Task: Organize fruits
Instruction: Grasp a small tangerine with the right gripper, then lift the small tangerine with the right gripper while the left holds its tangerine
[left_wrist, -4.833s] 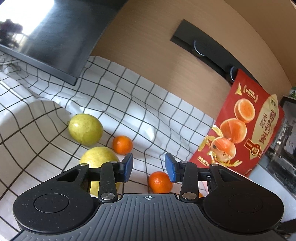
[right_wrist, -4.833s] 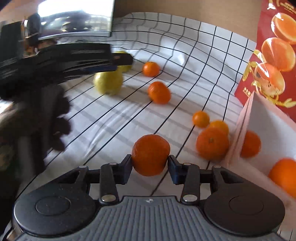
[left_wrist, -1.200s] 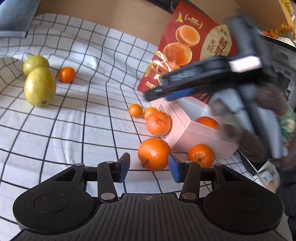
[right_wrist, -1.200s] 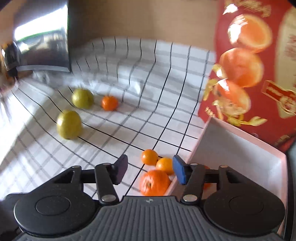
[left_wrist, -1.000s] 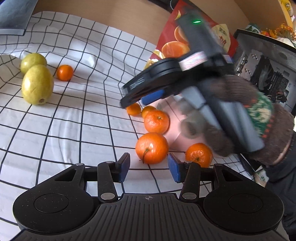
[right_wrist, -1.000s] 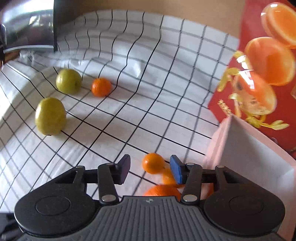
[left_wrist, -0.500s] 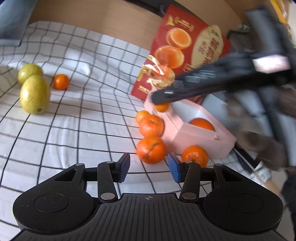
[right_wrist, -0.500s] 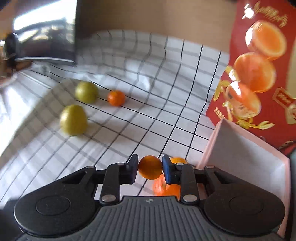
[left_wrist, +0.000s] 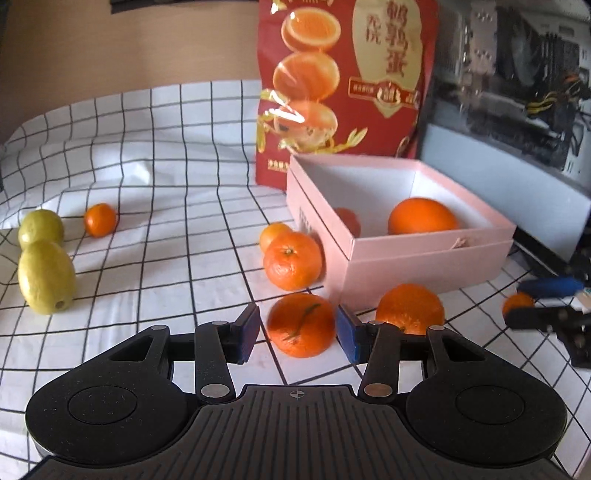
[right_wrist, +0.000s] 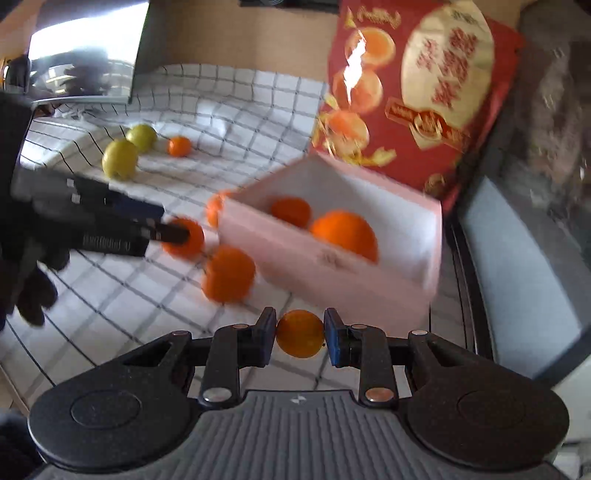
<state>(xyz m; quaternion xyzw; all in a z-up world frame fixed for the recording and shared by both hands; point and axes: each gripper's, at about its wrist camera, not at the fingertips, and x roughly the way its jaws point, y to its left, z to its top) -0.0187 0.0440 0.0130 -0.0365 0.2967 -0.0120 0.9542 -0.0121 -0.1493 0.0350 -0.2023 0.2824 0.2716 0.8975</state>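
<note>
An open pink box (left_wrist: 424, 258) stands on the checked cloth and holds a big orange (left_wrist: 421, 221) and a smaller one (left_wrist: 347, 221). My left gripper (left_wrist: 298, 345) is open, and an orange (left_wrist: 301, 321) lies on the cloth between its fingers. A narrow gap shows at the left pad. My right gripper (right_wrist: 300, 350) is shut on a small mandarin (right_wrist: 299, 332), held in the air in front of the box (right_wrist: 332, 266). The left wrist view shows this right gripper (left_wrist: 543, 302) at the right edge. Loose oranges (left_wrist: 291, 260) (left_wrist: 410, 308) lie against the box.
A red snack bag (left_wrist: 343, 85) stands behind the box and a computer case (left_wrist: 517, 74) to its right. Two yellow-green fruits (left_wrist: 46, 277) (left_wrist: 40, 229) and a small orange (left_wrist: 99, 219) lie far left. A dark screen (right_wrist: 85, 55) is at the back left.
My right gripper shut on the small mandarin by the box and carried it right, to the box's front. The left gripper moved forward so the orange sits between its fingers.
</note>
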